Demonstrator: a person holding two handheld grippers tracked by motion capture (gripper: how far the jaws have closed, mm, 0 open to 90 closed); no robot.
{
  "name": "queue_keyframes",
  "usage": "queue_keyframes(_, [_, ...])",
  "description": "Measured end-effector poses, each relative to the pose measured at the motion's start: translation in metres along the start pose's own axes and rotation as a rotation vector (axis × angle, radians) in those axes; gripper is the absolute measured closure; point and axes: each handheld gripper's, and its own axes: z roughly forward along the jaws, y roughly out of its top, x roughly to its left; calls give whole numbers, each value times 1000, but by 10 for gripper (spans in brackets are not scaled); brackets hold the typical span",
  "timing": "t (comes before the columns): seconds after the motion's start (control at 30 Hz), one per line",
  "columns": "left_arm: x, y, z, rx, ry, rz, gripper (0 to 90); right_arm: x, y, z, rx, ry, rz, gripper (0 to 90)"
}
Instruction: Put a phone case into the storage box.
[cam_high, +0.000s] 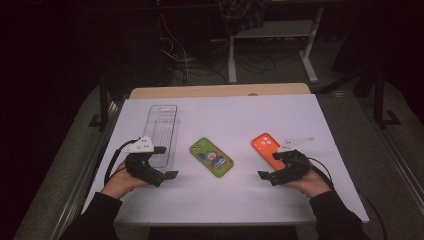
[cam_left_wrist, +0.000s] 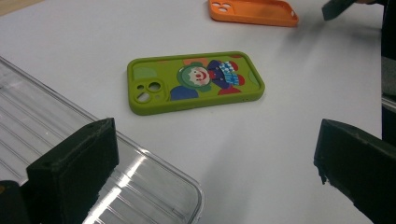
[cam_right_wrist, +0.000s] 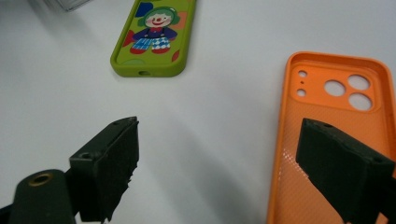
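The right gripper (cam_high: 272, 174), jaws wide and empty, sits at the orange case's (cam_high: 266, 148) near end, its long axis running toward the table's far edge

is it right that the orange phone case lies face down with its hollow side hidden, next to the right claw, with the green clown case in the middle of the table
Not quite. The orange phone case lies with its hollow inside facing up, as the right gripper view shows. The rest holds: it is beside the right claw, and the green clown case lies in the middle of the table.
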Motion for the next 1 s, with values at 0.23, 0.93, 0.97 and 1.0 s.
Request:
queue_keyframes(0.23, [1,0,-1,7,0,8,0,3,-9,2,10,1,6,0])
queue_keyframes(0.93, [1,-1,2,8,-4,2,0,3,4,-14,3,-20,-5,21])
queue_keyframes(0.97, [1,-1,2,8,-3,0,0,2,5,-14,-1,-29,-2,16])
queue_keyframes(1.0, [1,-1,2,8,-3,-2,0,1,6,-14,-7,-41,-2,11])
